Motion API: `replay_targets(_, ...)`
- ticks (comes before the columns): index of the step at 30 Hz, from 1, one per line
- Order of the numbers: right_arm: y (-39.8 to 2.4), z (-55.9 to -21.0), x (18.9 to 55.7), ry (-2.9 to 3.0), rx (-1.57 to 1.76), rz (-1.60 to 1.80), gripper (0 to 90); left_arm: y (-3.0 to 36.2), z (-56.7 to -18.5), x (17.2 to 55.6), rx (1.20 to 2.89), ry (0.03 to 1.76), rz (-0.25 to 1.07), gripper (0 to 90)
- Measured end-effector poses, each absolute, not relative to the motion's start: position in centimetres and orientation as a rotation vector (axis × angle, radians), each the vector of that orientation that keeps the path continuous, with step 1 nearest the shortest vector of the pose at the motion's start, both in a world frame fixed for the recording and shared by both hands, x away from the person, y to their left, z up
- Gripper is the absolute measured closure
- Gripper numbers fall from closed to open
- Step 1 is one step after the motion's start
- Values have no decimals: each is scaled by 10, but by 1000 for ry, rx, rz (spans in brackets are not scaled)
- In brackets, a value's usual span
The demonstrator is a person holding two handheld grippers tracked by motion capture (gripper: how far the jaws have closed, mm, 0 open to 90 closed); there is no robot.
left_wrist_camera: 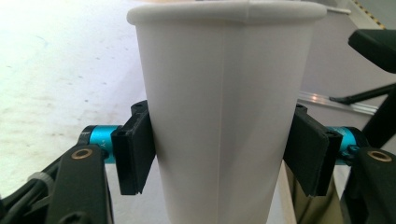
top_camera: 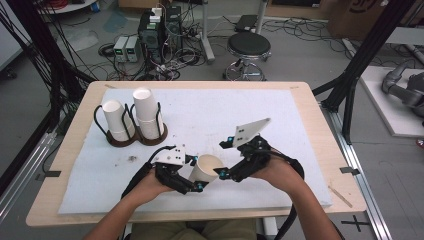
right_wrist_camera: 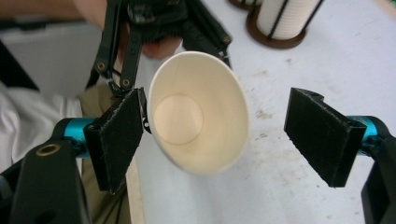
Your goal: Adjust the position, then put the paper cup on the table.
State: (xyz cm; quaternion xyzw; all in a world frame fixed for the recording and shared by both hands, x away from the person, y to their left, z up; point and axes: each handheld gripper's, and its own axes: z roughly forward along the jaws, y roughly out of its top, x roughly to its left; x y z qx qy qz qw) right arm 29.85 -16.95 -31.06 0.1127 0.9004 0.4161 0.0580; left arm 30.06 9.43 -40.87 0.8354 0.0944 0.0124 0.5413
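A white paper cup [top_camera: 206,169] hangs tilted just above the white mat near the table's front edge. My left gripper [top_camera: 196,173] is shut on it. In the left gripper view both black pads [left_wrist_camera: 135,149] press the cup's [left_wrist_camera: 224,116] lower wall from either side. My right gripper [top_camera: 225,156] stands open at the cup's mouth. In the right gripper view the open mouth of the cup [right_wrist_camera: 196,116] faces the camera. The right gripper's [right_wrist_camera: 229,135] left pad [right_wrist_camera: 119,135] sits at the rim, and the other pad stands well apart from the cup.
Two dark wire holders with stacks of white cups [top_camera: 120,122] [top_camera: 147,117] stand at the back left of the mat [top_camera: 215,115]; one stack [right_wrist_camera: 285,18] appears in the right gripper view. The wooden table edge [top_camera: 305,95] frames the mat. A stool [top_camera: 248,47] stands beyond.
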Motion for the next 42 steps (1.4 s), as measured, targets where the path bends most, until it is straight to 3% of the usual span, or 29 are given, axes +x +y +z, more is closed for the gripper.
replay_targets(23, -257, -373, 295, 2278, 927, 1349, 205, 123, -409, 309, 1661, 339, 251, 316)
replay_targets(42, -273, -384, 293, 2191, 1005, 1321, 205, 144, -411, 310, 1562, 375, 311, 311)
